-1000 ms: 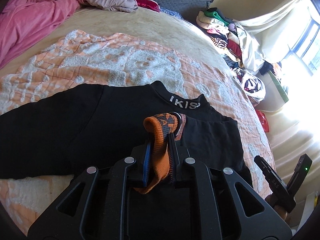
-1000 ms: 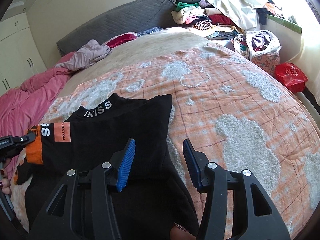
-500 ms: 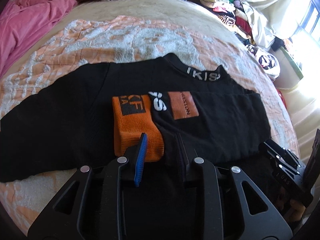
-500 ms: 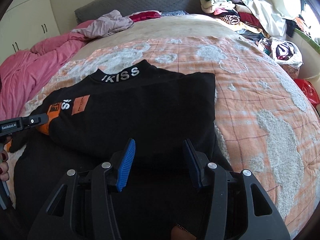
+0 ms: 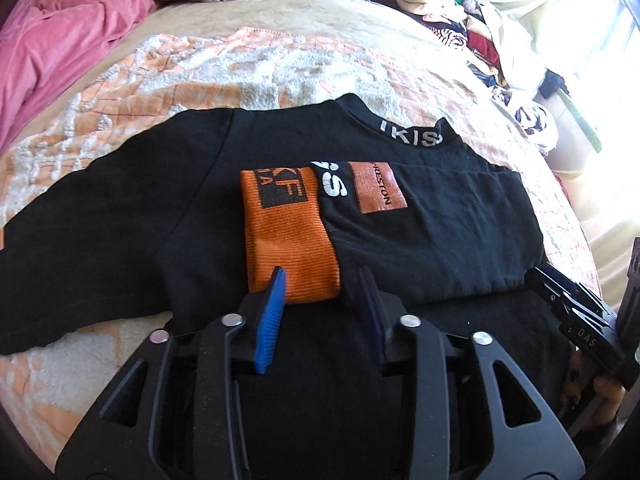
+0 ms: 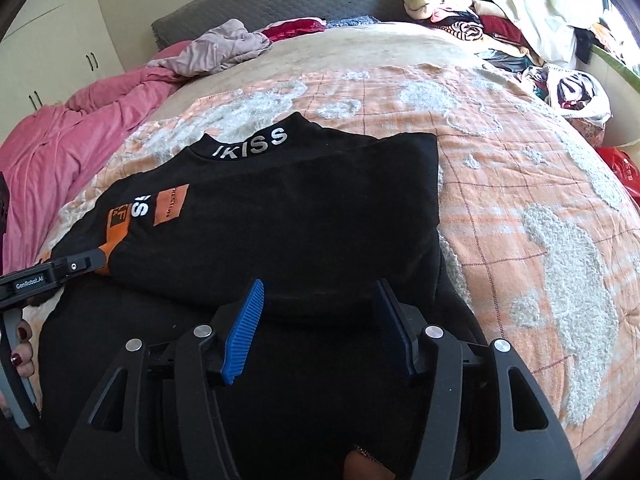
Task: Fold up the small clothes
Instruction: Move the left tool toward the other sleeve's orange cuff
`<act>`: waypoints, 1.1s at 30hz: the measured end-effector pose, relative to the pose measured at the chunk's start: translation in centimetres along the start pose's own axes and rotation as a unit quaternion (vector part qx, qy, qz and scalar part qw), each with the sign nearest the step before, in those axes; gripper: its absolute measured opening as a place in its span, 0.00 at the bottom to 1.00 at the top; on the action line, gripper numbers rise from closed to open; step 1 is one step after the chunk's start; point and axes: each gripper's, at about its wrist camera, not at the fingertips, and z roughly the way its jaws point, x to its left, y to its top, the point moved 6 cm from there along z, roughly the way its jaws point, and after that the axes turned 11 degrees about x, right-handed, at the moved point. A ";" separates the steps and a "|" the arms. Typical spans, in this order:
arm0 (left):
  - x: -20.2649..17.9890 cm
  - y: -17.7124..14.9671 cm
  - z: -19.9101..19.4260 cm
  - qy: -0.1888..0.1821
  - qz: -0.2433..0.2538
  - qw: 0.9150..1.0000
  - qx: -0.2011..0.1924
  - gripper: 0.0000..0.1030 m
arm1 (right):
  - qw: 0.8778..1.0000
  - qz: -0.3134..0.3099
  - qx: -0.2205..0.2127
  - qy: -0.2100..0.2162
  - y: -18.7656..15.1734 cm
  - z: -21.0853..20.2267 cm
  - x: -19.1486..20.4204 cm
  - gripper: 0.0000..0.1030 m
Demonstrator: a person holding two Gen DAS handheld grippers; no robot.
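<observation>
A black sweatshirt (image 5: 132,208) with a white-lettered collar lies flat on the bed, also in the right wrist view (image 6: 304,224). One sleeve is folded across the chest, and its orange cuff (image 5: 286,240) lies flat on the body. My left gripper (image 5: 322,280) is open and empty just behind the cuff. My right gripper (image 6: 318,294) is open and empty over the sweatshirt's lower right part. The other sleeve stretches out to the left in the left wrist view.
The bed carries an orange and white fuzzy blanket (image 6: 540,216). A pink duvet (image 6: 76,132) and a mauve garment (image 6: 224,46) lie at the far left. A pile of clothes (image 6: 472,12) and a filled bag (image 6: 576,92) stand at the far right.
My left gripper let go of the orange cuff, which now lies flat on the chest, and drew back. The right gripper stayed open and moved in over the sweatshirt.
</observation>
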 end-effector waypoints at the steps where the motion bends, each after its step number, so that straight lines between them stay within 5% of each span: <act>1: 0.2 -0.1 -0.3 0.002 -0.001 1.000 -0.003 0.31 | 1.000 -0.001 -0.004 0.002 0.0 -0.3 0.2 0.66; 4: 0.9 -0.5 -1.1 0.007 -0.002 1.000 -0.009 0.39 | 1.000 -0.007 -0.016 0.007 -0.1 -1.1 0.9 0.73; 6: 1.4 -0.9 -1.7 0.015 -0.002 1.000 -0.016 0.49 | 1.000 -0.010 -0.027 0.005 0.0 -1.6 1.4 0.87; 9: 2.1 -1.4 -2.5 0.017 -0.004 1.000 -0.024 0.64 | 0.999 -0.016 -0.041 0.002 0.0 -2.4 2.0 0.93; 13: 3.2 -2.2 -3.3 0.022 -0.010 0.999 -0.033 0.69 | 0.998 -0.023 -0.057 -0.002 -0.1 -3.1 2.6 0.94; 15: 3.6 -2.4 -3.6 0.019 -0.020 0.999 -0.034 0.87 | 0.998 -0.023 -0.065 -0.003 -0.1 -3.4 2.8 0.96; 33: 7.8 -3.7 -6.7 0.037 -0.072 0.994 -0.069 0.91 | 0.994 -0.067 -0.084 -0.010 -0.2 -4.8 7.2 0.96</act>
